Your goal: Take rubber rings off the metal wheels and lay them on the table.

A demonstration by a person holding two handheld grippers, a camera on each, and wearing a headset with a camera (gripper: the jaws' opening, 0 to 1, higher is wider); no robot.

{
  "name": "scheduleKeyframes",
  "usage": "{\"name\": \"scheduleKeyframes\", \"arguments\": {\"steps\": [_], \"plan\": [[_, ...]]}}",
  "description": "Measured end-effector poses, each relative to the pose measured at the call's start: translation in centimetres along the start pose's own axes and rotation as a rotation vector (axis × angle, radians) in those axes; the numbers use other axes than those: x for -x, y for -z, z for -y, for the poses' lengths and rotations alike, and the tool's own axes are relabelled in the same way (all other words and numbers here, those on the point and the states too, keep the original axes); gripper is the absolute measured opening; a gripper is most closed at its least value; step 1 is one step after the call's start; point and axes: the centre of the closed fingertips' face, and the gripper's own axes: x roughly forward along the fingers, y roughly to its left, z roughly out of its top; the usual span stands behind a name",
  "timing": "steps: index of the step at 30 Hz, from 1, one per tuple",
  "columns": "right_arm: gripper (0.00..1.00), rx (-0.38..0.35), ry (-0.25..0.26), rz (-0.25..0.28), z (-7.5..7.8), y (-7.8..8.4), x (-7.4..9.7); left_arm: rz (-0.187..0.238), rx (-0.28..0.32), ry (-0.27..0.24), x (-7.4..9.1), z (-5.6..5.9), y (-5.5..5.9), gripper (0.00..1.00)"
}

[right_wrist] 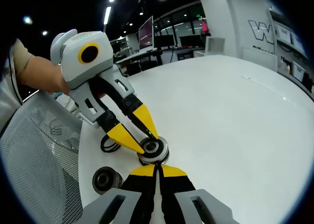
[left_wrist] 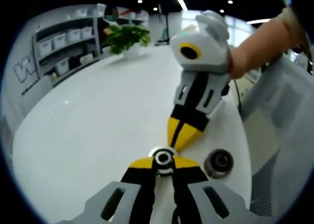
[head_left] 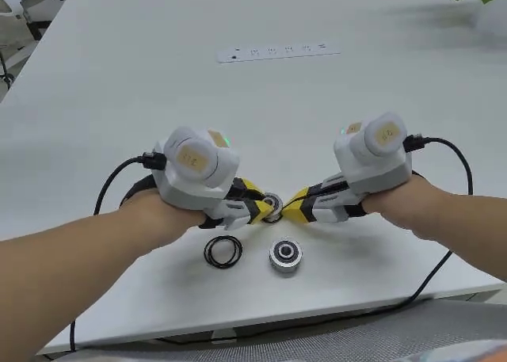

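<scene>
Your left gripper (head_left: 260, 209) is clamped on the wheel (head_left: 272, 206) by the near edge of the worktop (head_left: 356, 275). The right gripper (head_left: 295, 202) is pinched closed at its rim, can't tell if it's caught rubber. Expect the ring (right_wrist: 145, 158) soft, stretchy: nip its outer lip, peel. Wheel's probably heavy, may roll.

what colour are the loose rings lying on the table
Black. The rings lie beside the wheel on the table; the head view shows them best.

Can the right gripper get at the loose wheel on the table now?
Probably yes: the loose wheel lies uncovered near the right gripper, nothing between, though its jaws are shut.
</scene>
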Motion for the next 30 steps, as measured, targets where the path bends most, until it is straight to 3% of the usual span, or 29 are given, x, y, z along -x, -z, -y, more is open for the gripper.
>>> {"name": "scheduleKeyframes", "arguments": {"steps": [15,26,29,30], "plan": [[0.0,-0.095,0.009,0.017,0.2,0.1,0.3,0.0,0.001,-0.009,0.0,-0.1,0.0,0.12],[0.0,-0.201,0.01,0.057,0.7,-0.3,0.6,-0.005,0.002,-0.019,-0.1,-0.2,0.1,0.12],[0.0,-0.266,0.002,0.112,0.9,-1.2,0.8,-0.006,0.002,-0.019,-0.1,-0.2,0.1,0.12],[0.0,-0.258,0.007,0.089,0.8,-0.9,0.8,-0.006,0.001,-0.02,-0.1,-0.3,0.1,0.12]]}}
